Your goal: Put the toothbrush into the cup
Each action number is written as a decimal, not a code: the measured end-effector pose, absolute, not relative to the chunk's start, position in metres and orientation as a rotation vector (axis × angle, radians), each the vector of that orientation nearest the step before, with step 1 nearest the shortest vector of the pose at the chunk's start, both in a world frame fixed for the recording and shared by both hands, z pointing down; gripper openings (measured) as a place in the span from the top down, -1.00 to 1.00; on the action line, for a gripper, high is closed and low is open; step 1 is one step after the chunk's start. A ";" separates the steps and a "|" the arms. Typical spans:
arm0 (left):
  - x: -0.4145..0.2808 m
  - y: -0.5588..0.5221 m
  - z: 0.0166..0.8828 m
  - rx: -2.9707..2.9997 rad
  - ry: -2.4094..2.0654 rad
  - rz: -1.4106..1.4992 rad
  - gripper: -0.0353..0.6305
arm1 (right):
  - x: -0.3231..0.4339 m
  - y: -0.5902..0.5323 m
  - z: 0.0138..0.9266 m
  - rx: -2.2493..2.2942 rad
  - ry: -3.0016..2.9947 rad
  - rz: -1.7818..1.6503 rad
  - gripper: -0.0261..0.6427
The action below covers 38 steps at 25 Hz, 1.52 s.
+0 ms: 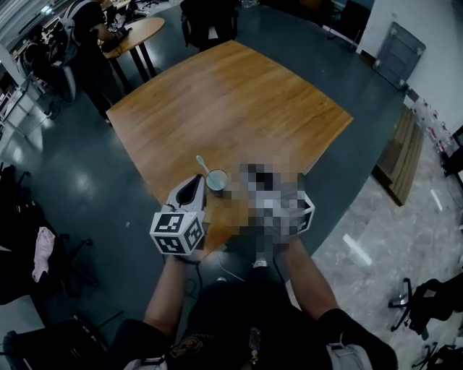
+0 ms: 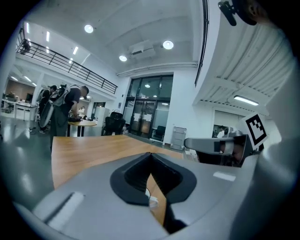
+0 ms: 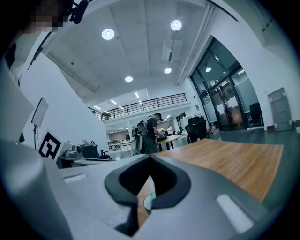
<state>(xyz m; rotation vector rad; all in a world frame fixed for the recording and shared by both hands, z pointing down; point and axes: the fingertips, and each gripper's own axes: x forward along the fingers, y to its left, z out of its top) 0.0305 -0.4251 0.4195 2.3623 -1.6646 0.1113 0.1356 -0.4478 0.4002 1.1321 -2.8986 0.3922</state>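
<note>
A small cup (image 1: 217,180) stands near the front corner of the wooden table (image 1: 231,101), and a white toothbrush (image 1: 203,165) stands in it, leaning up and to the left. My left gripper (image 1: 200,179) hovers just left of the cup; in the left gripper view its jaws (image 2: 150,154) are shut and empty. My right gripper (image 3: 150,157) is also shut and empty, and in the head view a mosaic patch covers it except for its marker cube (image 1: 308,212). Below the closed tips, the cup rim (image 3: 147,202) shows.
The cup stands close to the table's front corner, and bare tabletop stretches beyond it. A person (image 1: 88,32) stands at a second table (image 1: 141,30) at the far left. A black chair (image 1: 210,22) stands behind the table, and a wooden panel (image 1: 405,155) lies on the floor at the right.
</note>
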 end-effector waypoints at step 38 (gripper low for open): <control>0.021 -0.298 0.322 2.655 -1.440 -0.096 0.87 | 0.078 -0.306 0.304 1.225 -2.957 0.072 0.91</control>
